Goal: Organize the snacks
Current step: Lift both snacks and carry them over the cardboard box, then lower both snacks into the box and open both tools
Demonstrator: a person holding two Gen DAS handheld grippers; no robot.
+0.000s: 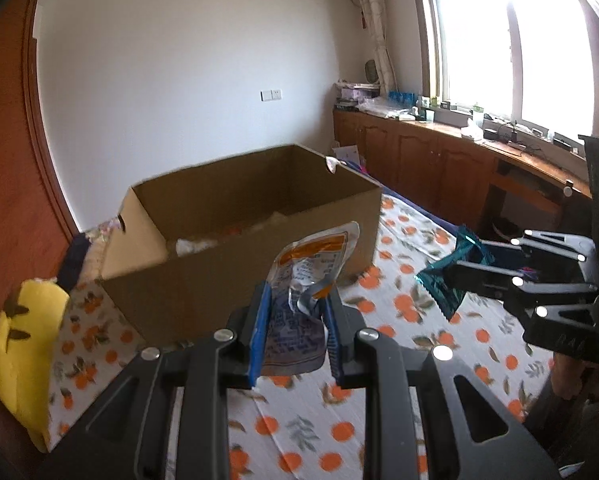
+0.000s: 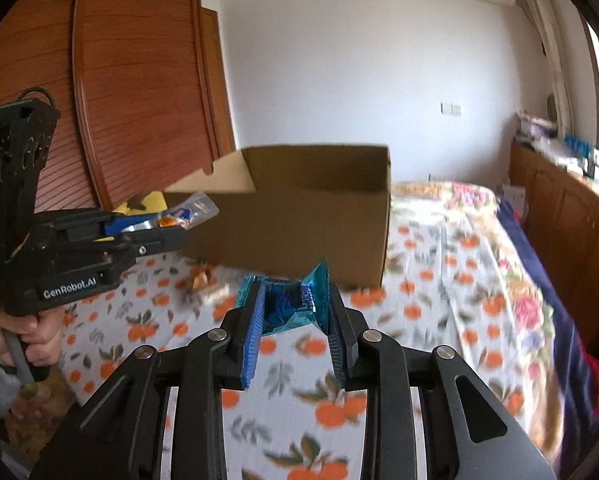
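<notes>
Cardboard, brown and open-topped: a large rectangular box (image 1: 239,248) stands on a bed sheet printed with oranges and leaves (image 1: 399,304); pale wrappers show dimly inside it.

Left gripper (image 1: 295,312), black with blue pads, clenched on a crumpled silver-and-orange snack pouch (image 1: 307,280). Pouch stands upright between the pads, top edge in front of the box's near wall, clear of the sheet.

Right gripper (image 2: 295,308), same build, clenched on a teal foil snack packet (image 2: 291,300), folded between the pads, held above the sheet and short of the box's near side.

From the right wrist view, a hand (image 2: 15,336) grips the left tool's handle at the frame's left edge.

Yellow plush toy (image 1: 23,344) lies at the sheet's left edge, beside the box. Wooden cabinets (image 1: 427,160) run under a bright window (image 1: 511,40).
</notes>
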